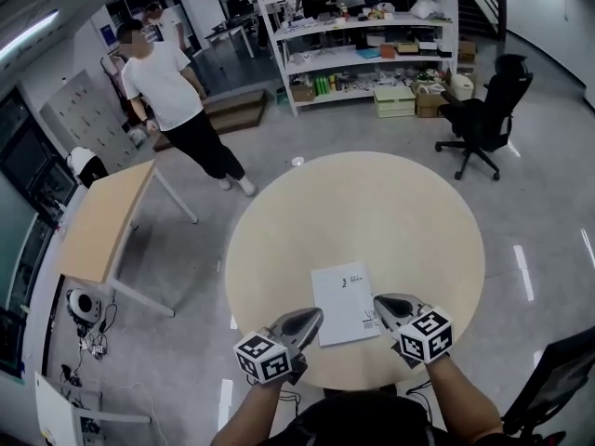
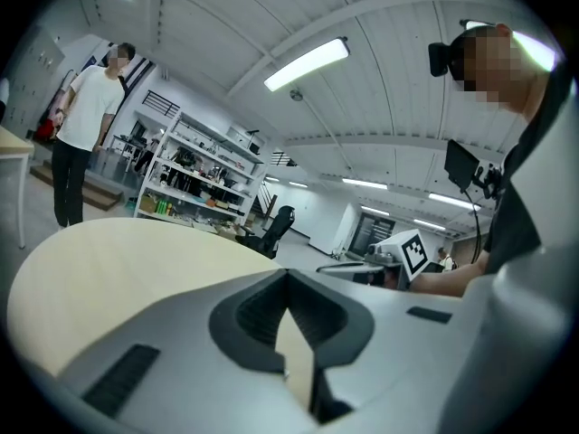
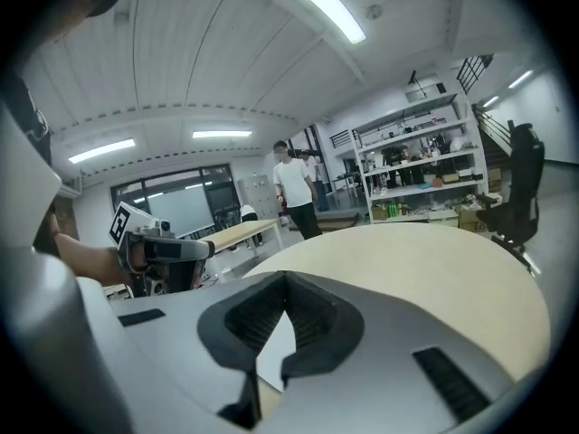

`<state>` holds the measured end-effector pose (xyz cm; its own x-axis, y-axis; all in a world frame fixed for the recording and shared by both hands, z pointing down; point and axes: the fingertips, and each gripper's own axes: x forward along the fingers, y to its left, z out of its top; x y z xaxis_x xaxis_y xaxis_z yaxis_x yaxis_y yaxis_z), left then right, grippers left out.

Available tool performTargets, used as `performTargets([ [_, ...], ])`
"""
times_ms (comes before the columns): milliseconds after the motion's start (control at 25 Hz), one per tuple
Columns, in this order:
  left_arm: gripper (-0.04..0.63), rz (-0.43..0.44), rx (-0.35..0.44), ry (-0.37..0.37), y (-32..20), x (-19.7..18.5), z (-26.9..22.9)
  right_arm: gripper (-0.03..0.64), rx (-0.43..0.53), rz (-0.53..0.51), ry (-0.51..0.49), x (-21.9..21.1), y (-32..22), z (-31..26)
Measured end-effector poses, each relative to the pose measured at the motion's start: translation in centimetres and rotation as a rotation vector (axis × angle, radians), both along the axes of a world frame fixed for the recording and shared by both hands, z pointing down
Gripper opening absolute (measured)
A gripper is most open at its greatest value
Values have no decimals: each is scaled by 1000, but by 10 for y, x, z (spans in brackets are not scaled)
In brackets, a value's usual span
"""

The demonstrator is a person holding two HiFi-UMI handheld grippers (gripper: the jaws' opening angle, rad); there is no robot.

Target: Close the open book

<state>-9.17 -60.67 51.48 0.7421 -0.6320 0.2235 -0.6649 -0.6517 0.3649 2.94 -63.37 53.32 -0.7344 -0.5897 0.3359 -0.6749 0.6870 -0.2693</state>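
- head view: the book (image 1: 342, 301) lies flat on the round table (image 1: 353, 203), near the rim closest to the wearer, one white face up. no spine or second page can be made out, so it may already be shut.
- head view: the left hand-held gripper (image 1: 314, 317) sits just beside the book's left edge. the right hand-held gripper (image 1: 379, 303) is at its right edge, touching it or just over it, cannot tell which. a person (image 1: 167, 82) stands well apart, beyond the table, with an office chair (image 1: 483, 110) and shelving (image 1: 363, 35) further back.
- head view, writing: there is a small dark mark near the top of the white face, too small to read. the marker cubes (image 1: 263, 358) show black-and-white squares only, no letters.
- left gripper view: the jaws are pressed together at the tips with nothing held. bare table shows through the gap behind the tips.
- right gripper view: the jaws are likewise pressed together at the tips with nothing pinched. a white patch shows through the gap, probably the book below.
- risk, my judgement: with both pairs of jaws together, a tip nudged against an edge would likely slide the light book rather than lift a cover. it lies near the rim, so it could go off the table. pressing down on the thin face could crease it.
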Motion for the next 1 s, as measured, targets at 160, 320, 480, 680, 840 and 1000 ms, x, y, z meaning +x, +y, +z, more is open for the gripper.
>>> performTargets([
  [160,-2,0,1,-1,13,14,-5,-2,6,5,-28,13,9,-5],
  [320,-2,-15,5,-15,32,26,-9,-2,44,-17,-2,29,21,-11],
  [480,-2,-42,22,-33,55,31,-16,-2,82,-31,-11,44,33,-25],
  [680,-2,-56,74,-56,87,45,-31,-2,112,-16,-57,66,46,-46],
  [840,-2,-18,120,-78,121,56,-35,-2,146,-11,-54,69,70,-53],
  [1000,-2,23,169,-76,170,50,-41,-2,174,21,-50,59,120,-65],
])
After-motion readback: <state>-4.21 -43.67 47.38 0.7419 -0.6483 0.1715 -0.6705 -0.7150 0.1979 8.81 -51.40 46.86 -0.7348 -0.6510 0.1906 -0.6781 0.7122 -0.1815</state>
